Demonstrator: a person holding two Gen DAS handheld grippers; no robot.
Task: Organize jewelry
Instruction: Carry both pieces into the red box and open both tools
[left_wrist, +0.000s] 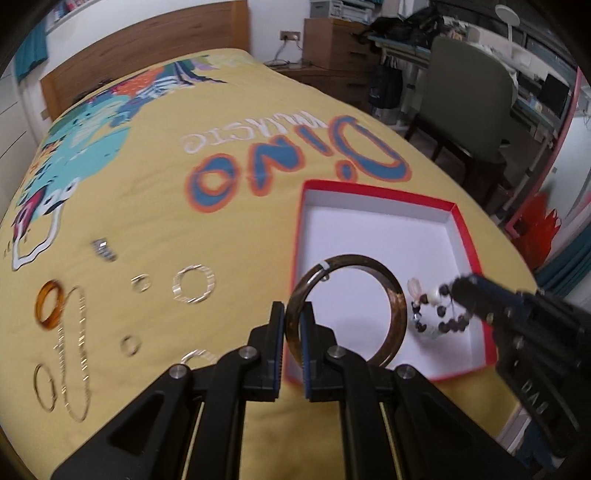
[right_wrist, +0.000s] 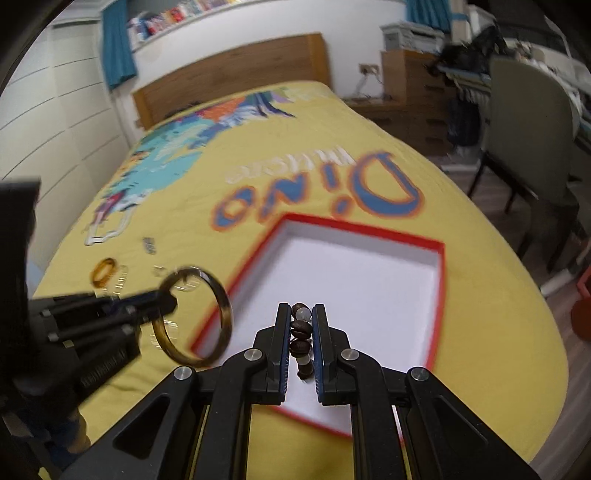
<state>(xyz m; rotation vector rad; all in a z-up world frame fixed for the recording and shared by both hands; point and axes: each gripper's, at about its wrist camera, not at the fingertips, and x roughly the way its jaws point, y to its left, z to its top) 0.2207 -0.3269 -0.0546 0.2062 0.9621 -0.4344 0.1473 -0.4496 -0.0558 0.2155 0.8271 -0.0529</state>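
My left gripper (left_wrist: 293, 314) is shut on a dark brown bangle (left_wrist: 391, 295) and holds it above the near left corner of a red-rimmed white box (left_wrist: 380, 236). The bangle also shows in the right wrist view (right_wrist: 221, 295). My right gripper (right_wrist: 301, 314) is shut on a dark bead bracelet (right_wrist: 300, 334) with pale beads, held over the box (right_wrist: 351, 273). In the left wrist view the bracelet (left_wrist: 443, 317) hangs from the right gripper (left_wrist: 456, 290) over the box's right side. Both box views show a bare white floor.
On the yellow bedspread (left_wrist: 229, 229) left of the box lie an amber ring (left_wrist: 50, 304), a silver bangle (left_wrist: 194, 284), a gold chain (left_wrist: 75, 354), a thin gold hoop (left_wrist: 44, 386) and several small rings. A chair (left_wrist: 469, 103) stands beyond the bed's right edge.
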